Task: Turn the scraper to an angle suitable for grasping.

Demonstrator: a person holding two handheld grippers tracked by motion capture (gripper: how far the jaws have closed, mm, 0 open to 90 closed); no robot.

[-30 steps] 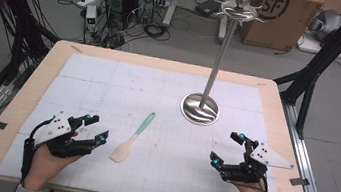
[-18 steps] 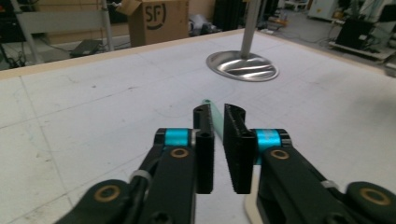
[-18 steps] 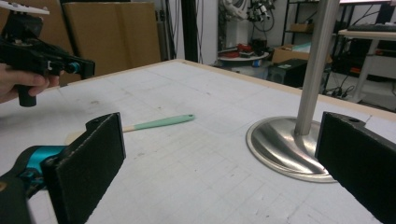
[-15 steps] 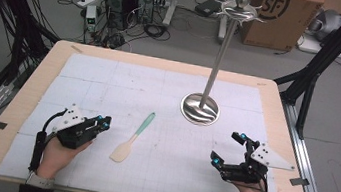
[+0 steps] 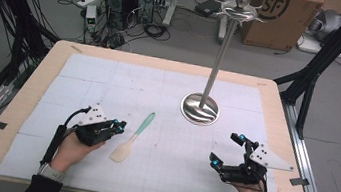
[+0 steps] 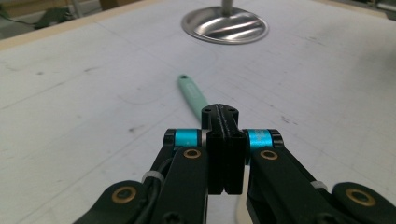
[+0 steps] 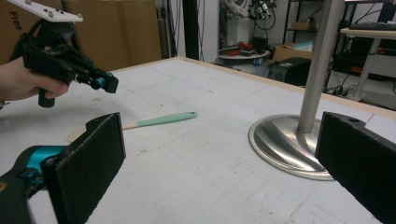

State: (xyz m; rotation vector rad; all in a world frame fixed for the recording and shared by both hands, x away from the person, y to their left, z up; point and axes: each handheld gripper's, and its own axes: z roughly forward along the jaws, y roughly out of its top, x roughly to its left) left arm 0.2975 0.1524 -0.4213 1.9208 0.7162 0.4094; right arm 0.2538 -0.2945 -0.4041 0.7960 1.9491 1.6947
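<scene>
A spatula [image 5: 133,137] with a teal handle and a cream blade lies flat on the white mat, left of centre. My left gripper [image 5: 120,128] is just left of it, held a little above the mat with its jaws shut on nothing. Along the left gripper [image 6: 224,135] the teal handle [image 6: 193,95] runs away from the closed tips. My right gripper [image 5: 227,149] rests near the front right with its jaws wide open and nothing between them. In the right gripper view [image 7: 224,163] the spatula [image 7: 159,120] lies ahead, with the left gripper [image 7: 111,83] above its blade end.
A tall steel stand [image 5: 200,109] with a round base rises from the mat's middle right; its pole [image 7: 320,56] is close to my right gripper's far jaw. The wooden table edge [image 5: 20,105] frames the mat. Boxes and cables sit on the floor behind.
My left gripper has moved right toward the spatula and closed its jaws. The right gripper and the spatula have stayed put.
</scene>
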